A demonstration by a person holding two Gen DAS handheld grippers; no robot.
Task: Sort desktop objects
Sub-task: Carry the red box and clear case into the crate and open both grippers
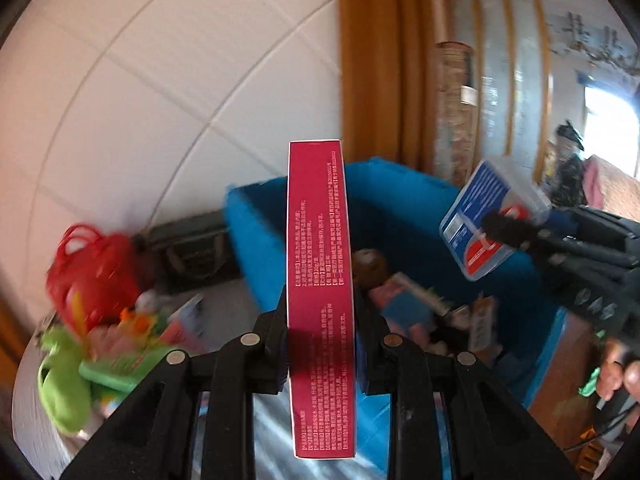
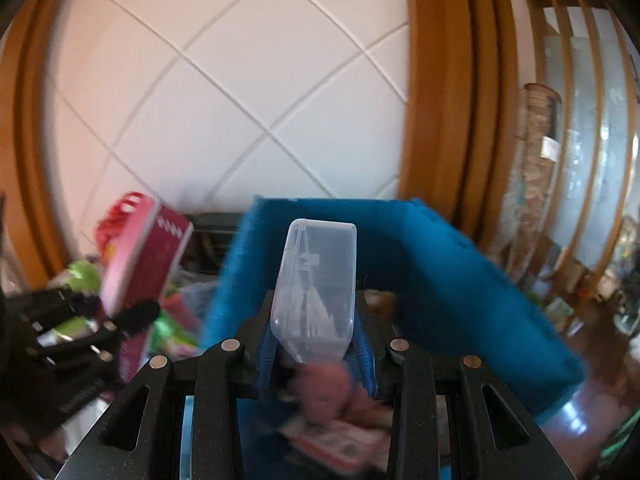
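Pinching a red box [image 1: 321, 300] upright, the left gripper [image 1: 321, 344] holds it above the blue fabric bin [image 1: 256, 240]; the right gripper [image 2: 314, 344] clamps a clear plastic case [image 2: 316, 280] over the same bin, with toys [image 1: 100, 320] left of it.

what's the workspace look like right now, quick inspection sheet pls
surface: pale table, mostly covered
job's things: red box and clear plastic case, both held above the blue fabric bin; bin already holds a doll and packets
clutter: red basket, green toy, blurred oddments left of the bin
grippers: left gripper shut on red box; right gripper shut on clear plastic case
cables: nothing seen
surroundings: white tiled wall, wooden door frame
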